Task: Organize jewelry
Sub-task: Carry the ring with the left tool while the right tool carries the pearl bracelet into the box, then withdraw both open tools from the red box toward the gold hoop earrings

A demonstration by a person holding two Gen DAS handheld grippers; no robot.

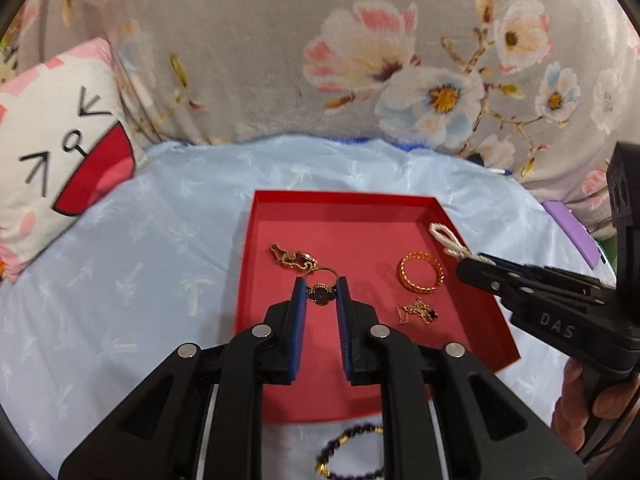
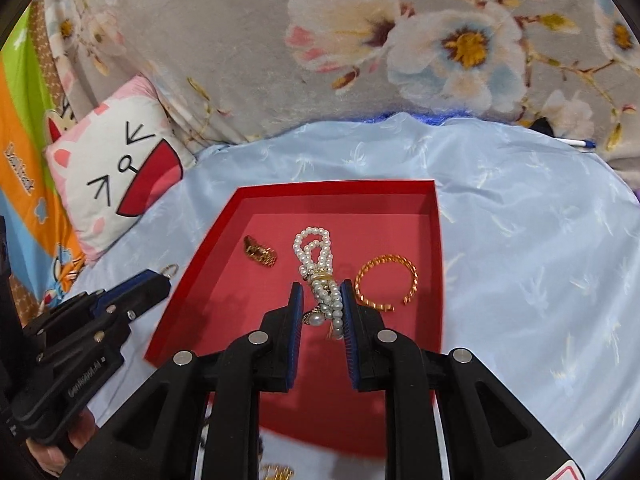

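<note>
Left wrist view showed my left gripper [image 1: 321, 286] clamped on a small ring [image 1: 320, 285] with a dark stone, its gold band poking up past the fingertips at the centre of the frame. Below it lay the red tray [image 1: 472, 344], already holding a gold chain [image 1: 291, 259] at upper left, a twisted gold bangle [image 1: 421, 277] at right and a thin necklace [image 1: 418, 310] lower right. A dark beaded bracelet [image 1: 348, 454] sat on the blue cloth [image 1: 132, 280] at the bottom edge, outside the tray.

Right wrist view had my right gripper [image 2: 321, 292] pinched on a pearl bracelet [image 2: 320, 268], the strands looping up beyond the tips and a single pearl hanging between the jaws. It hung over the middle of the tray, between the chain and the bangle.

I judged this the carrying step: both pieces were held above the tray, neither yet set down. The next move called for lowering each onto bare red floor, clear of its neighbours, then parting the jaws gently so nothing snagged. The pearls looked likely to tangle with the bangle just to their right, so I would have favoured the open patch nearer the bottom of the frame. The beaded bracelet remained to be fetched.
</note>
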